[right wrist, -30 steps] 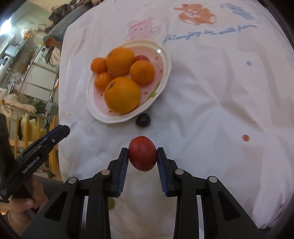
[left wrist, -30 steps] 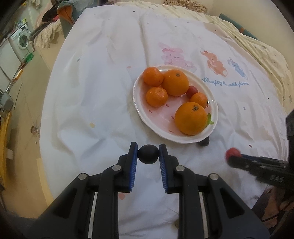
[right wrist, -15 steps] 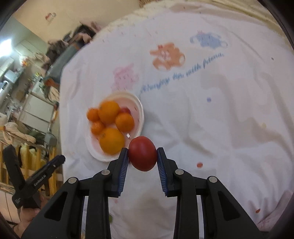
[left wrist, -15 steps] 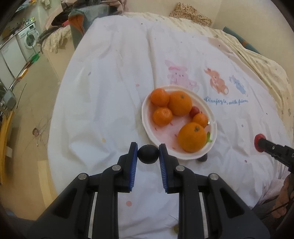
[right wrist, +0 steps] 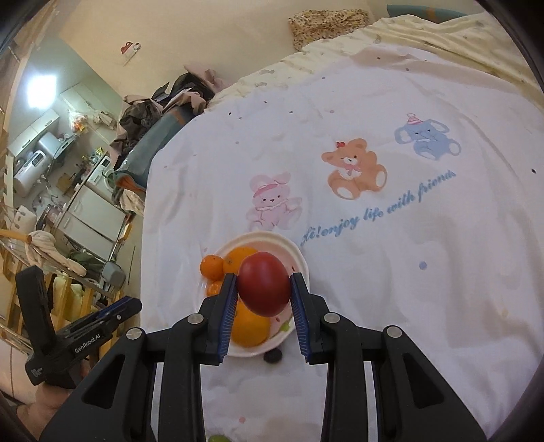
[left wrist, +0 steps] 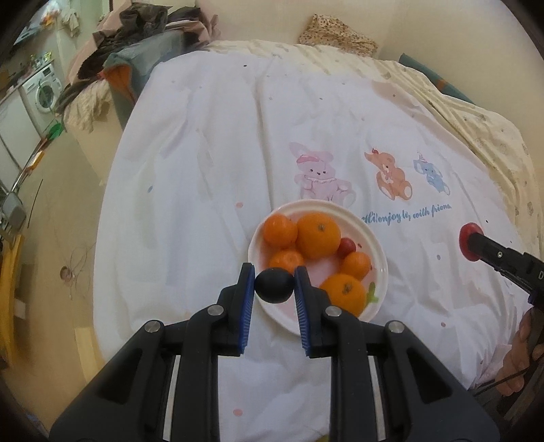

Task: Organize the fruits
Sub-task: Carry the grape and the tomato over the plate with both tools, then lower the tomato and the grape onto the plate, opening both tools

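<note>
A white plate (left wrist: 379,251) with several oranges, such as the big one (left wrist: 318,234), and a small red fruit (left wrist: 346,245) sits on the white printed cloth. My left gripper (left wrist: 274,285) is shut on a dark round fruit (left wrist: 274,285), held high above the plate's near left edge. My right gripper (right wrist: 263,288) is shut on a red tomato (right wrist: 263,288), held high over the plate (right wrist: 301,258); it also shows at the right of the left wrist view (left wrist: 471,239). Another dark fruit (right wrist: 272,356) lies on the cloth by the plate's near rim.
The cloth (left wrist: 238,153) carries bunny, bear and elephant prints behind the plate. A pile of clothes (left wrist: 136,44) lies at the far left corner. The floor and a washing machine (left wrist: 42,90) are off the left edge. A patterned cushion (right wrist: 326,20) lies at the back.
Both grippers have risen well above the table with their fruits still held; the plate looks smaller and farther below in both views.
</note>
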A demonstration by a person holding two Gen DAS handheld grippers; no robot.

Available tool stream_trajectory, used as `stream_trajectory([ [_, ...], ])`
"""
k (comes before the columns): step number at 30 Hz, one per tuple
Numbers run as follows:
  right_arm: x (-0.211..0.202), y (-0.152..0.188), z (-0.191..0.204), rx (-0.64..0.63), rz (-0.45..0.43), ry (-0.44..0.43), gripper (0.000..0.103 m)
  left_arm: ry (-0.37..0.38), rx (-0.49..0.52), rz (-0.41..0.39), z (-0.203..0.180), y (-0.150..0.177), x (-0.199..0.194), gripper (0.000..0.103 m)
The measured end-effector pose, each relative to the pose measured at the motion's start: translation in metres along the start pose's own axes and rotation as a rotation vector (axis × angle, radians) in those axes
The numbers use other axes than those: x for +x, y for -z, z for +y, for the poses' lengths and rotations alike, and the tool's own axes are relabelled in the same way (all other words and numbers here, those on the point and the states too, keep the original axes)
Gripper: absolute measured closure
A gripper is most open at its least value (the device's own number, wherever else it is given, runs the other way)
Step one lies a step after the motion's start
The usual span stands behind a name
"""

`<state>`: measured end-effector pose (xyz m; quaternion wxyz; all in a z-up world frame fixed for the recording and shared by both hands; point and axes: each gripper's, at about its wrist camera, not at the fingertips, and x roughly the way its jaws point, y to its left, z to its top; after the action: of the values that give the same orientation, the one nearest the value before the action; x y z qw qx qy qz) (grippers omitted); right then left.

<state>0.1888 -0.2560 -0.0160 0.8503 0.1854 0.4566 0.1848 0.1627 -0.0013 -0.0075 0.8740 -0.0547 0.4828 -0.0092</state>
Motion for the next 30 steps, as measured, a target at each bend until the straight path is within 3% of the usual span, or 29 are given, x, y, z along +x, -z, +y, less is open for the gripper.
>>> stream_trajectory([
  [10, 0.031, -0.019, -0.004, -0.003, 0.042, -0.006, 0.070, 0.010, 0.031, 0.032, -0.010, -0.013, 0.035, 0.083],
  [16, 0.054, -0.028, -0.009, 0.021, 0.087, -0.037, 0.070, 0.053, 0.010, 0.057, -0.006, -0.010, 0.057, 0.083],
  [30, 0.112, -0.019, -0.009, 0.008, 0.230, -0.017, 0.070, 0.134, -0.020, 0.189, -0.005, 0.006, 0.093, 0.082],
])
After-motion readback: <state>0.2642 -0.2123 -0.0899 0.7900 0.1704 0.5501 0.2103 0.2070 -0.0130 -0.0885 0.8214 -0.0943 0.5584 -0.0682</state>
